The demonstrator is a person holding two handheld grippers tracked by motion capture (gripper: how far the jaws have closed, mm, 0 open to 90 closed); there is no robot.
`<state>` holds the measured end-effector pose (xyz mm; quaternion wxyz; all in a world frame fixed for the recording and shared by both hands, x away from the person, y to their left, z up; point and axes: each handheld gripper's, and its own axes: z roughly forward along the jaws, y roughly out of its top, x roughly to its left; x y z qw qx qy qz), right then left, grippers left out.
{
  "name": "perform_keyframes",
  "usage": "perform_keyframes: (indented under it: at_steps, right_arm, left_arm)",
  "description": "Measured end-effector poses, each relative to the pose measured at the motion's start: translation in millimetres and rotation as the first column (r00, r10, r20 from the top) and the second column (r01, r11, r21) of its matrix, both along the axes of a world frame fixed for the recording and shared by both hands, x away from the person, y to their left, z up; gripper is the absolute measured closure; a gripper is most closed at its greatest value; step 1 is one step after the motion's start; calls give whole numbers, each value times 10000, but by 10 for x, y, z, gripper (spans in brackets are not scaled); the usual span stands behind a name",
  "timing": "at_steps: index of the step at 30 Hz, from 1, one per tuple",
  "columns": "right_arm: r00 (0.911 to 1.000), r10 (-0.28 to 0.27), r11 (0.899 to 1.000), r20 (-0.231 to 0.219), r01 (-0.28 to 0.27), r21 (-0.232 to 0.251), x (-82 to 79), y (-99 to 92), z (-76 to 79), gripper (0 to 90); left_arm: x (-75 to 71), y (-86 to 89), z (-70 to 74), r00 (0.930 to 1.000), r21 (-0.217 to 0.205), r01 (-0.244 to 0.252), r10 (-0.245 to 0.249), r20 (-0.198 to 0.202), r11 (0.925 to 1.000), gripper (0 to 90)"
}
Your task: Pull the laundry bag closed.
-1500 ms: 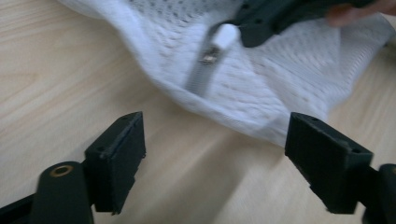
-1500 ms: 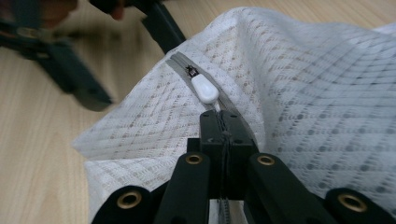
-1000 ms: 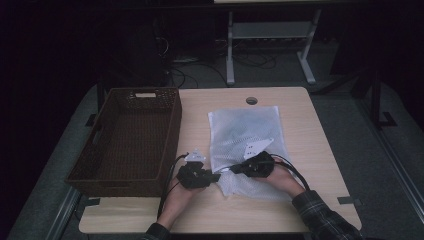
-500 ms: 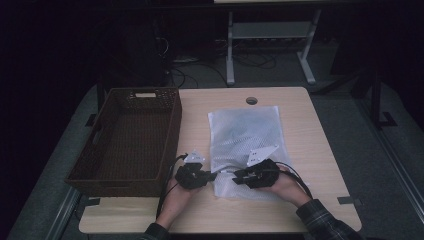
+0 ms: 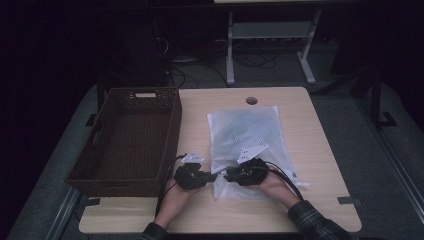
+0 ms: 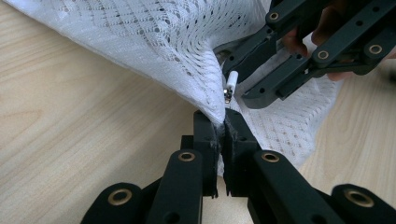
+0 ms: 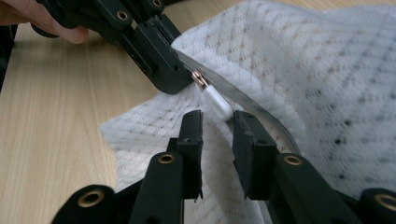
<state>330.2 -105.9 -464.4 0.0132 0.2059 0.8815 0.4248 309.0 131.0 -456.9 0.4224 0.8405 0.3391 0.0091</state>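
On the table (image 5: 310, 150), the white mesh bag (image 5: 250, 135) lies beside the basket (image 5: 125, 140), its near-left corner clenched by the left gripper (image 6: 223, 126), so the right gripper (image 7: 217, 122), jaws parted, should close squarely on the zipper pull (image 7: 215, 102).

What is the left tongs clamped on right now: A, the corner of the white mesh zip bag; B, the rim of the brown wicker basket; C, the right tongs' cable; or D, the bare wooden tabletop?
A: the left tongs pinch a bunched corner of the white mesh zip bag, lifting it off the table.
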Motion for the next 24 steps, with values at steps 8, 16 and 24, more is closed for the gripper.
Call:
perform_keyframes:
  at_steps: [8, 16, 24]
  right_arm:
    - [9996, 115, 9999, 257, -117, 80, -29, 45, 28, 814]
    - [9984, 253, 9997, 500, -255, 46, -67, 91, 68, 859]
    - [9972, 187, 9993, 719, -163, -345, -85, 100, 82, 866]
  left_arm:
    - [-2, 1, 6, 10000, -49, -83, 83, 16, 10000, 853]
    - [-10, 3, 12, 9999, 66, -120, 120, 85, 9999, 853]
    - [-7, 9, 14, 9995, 231, -303, 302, 42, 9993, 859]
